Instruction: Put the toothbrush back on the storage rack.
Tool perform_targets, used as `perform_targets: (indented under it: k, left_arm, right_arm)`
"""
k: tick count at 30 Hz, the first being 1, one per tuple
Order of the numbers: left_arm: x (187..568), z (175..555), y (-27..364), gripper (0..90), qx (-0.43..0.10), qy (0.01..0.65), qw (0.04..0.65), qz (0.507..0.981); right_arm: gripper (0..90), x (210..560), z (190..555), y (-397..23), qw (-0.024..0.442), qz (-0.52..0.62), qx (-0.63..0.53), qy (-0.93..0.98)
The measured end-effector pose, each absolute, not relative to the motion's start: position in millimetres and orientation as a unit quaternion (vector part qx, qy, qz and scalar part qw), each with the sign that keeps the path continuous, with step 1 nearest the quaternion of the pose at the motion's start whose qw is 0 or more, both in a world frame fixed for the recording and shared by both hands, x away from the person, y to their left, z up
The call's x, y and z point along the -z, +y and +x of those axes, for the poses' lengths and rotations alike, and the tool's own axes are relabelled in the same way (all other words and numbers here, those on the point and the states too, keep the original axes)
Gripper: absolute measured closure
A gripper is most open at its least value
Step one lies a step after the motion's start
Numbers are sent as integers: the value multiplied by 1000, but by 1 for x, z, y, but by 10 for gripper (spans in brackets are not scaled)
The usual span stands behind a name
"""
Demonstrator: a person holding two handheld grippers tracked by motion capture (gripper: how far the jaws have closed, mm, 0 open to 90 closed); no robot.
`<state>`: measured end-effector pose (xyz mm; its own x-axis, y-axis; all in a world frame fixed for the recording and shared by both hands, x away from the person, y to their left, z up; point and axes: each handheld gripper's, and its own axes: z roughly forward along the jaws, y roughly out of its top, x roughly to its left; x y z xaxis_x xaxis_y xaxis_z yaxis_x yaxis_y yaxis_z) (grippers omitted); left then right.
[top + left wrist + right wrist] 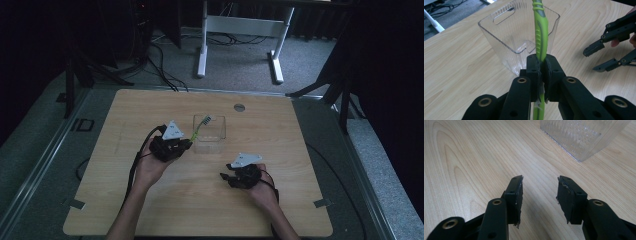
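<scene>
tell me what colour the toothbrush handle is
Bright lime green with grey inlay; the toothbrush shows best in the left gripper view.

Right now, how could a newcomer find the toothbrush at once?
Start at the wooden table and find the clear plastic box near its middle. The toothbrush is clamped in the left gripper, reaching over the box rim. It is the one bright green thing there.

One green toothbrush point(541, 37), one clear plastic container point(506, 40), two hand-held grippers, left hand-held gripper point(541, 66) and right hand-held gripper point(539, 192), on one wooden desk point(165, 200).
</scene>
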<state>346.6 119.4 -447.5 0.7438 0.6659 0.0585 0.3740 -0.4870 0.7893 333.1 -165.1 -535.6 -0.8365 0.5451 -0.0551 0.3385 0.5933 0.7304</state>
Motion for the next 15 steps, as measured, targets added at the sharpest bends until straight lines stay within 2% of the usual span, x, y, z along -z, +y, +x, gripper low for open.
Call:
perform_targets:
  k: [15]
  left_arm:
    - [444,352,113,835,-179,309,419,835]
  right_arm:
    - [554,537,333,-166,138,253,-375,881]
